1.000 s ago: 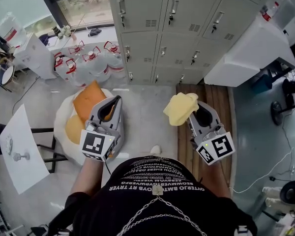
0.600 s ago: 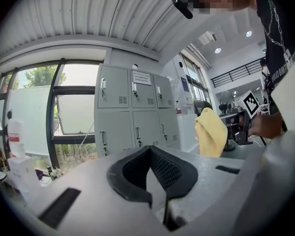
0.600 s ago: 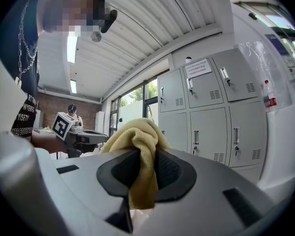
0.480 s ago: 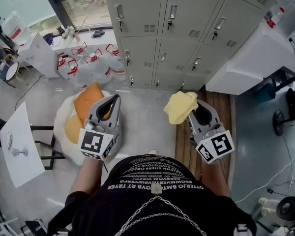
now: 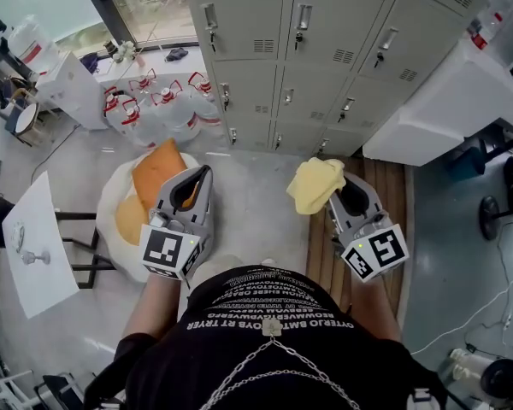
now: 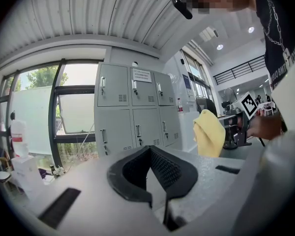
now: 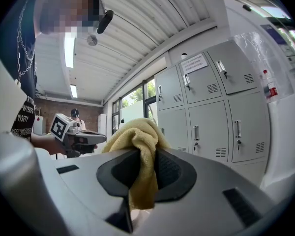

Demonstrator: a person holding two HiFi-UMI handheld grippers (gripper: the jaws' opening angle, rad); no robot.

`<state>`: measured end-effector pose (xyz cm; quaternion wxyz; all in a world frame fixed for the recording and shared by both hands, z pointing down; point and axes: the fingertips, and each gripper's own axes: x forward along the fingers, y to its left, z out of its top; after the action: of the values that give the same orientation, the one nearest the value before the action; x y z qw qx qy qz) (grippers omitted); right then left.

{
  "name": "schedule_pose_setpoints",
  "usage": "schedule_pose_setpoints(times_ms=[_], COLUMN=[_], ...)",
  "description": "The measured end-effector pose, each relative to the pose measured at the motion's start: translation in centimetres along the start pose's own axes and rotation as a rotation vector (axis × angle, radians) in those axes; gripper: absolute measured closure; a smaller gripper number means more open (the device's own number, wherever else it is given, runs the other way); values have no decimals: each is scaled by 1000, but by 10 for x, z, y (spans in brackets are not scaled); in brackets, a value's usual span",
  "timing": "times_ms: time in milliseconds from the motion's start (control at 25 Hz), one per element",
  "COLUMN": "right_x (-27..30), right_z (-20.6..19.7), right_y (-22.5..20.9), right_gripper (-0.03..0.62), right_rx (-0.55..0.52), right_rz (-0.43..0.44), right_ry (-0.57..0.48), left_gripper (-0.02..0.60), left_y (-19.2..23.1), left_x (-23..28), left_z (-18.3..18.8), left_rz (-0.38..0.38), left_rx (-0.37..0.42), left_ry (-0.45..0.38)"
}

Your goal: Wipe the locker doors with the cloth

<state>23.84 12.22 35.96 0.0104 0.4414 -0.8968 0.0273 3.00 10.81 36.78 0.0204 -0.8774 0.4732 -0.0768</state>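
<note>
A bank of grey locker doors (image 5: 325,41) stands ahead of me, also seen in the left gripper view (image 6: 132,112) and the right gripper view (image 7: 206,107). My right gripper (image 5: 336,188) is held in front of my waist, shut on a bunched yellow cloth (image 5: 315,184) that sticks up out of its jaws (image 7: 137,136). The cloth (image 6: 209,132) hangs well short of the lockers. My left gripper (image 5: 203,176) is level with it, its jaw tips (image 6: 148,149) meeting with nothing between them. Both grippers point toward the lockers.
Several water jugs (image 5: 154,101) stand left of the lockers by the window. A white round seat with orange cushions (image 5: 154,173) lies under the left gripper. A white cabinet (image 5: 445,92) juts out at the right, beside a wooden floor strip (image 5: 372,173). A white table (image 5: 34,246) is far left.
Both grippers keep the same pose and grip. The head view has shifted slightly, so the lockers sit a little differently in frame.
</note>
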Motion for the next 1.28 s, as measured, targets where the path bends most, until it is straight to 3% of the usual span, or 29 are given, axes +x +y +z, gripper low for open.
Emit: schedule_pose_setpoints(times_ms=[480, 880, 1280], right_x=[43, 100, 111], right_z=[2, 17, 0], right_y=[10, -11, -30], right_gripper=[530, 530, 530], right_rx=[-10, -39, -15], right_rz=[40, -10, -33], right_ry=[2, -3, 39], left_gripper=[577, 577, 577], left_y=[37, 85, 88], left_x=[-11, 53, 77], left_z=[-12, -3, -11], left_rz=[45, -40, -62], left_rx=[-13, 6, -21], left_ry=[27, -15, -7])
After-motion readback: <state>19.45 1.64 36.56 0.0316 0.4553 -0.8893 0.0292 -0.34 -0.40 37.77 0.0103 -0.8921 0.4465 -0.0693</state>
